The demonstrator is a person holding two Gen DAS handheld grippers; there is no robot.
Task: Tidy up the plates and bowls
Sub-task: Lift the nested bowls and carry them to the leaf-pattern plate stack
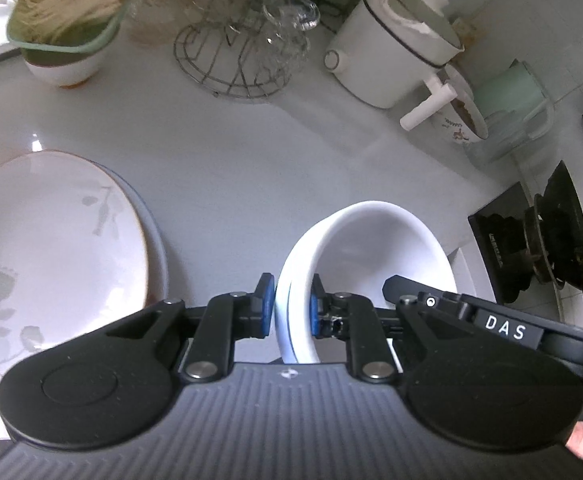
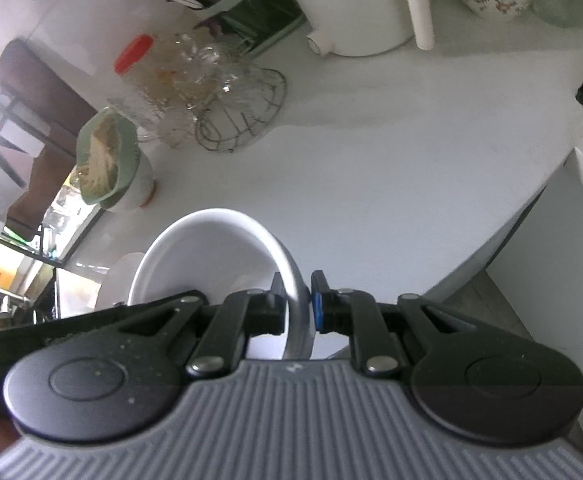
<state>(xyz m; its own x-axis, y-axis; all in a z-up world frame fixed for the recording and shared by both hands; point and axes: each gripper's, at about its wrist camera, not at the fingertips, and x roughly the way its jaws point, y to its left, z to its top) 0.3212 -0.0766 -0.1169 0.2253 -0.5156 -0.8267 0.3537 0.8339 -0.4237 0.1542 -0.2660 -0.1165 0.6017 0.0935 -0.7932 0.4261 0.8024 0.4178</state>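
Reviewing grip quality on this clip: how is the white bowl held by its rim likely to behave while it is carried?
The white bowl looks like glazed ceramic: probably rigid, fairly heavy, and breakable if dropped. Its glossy wall may slip between the pads. Both the left gripper and right gripper pinch only the rim, so it could pivot or tilt.

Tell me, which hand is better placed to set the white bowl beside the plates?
Probably the left hand: its fingers pinch the bowl rim, and the plates lie on its side. The right hand grips the bowl too, farther away.
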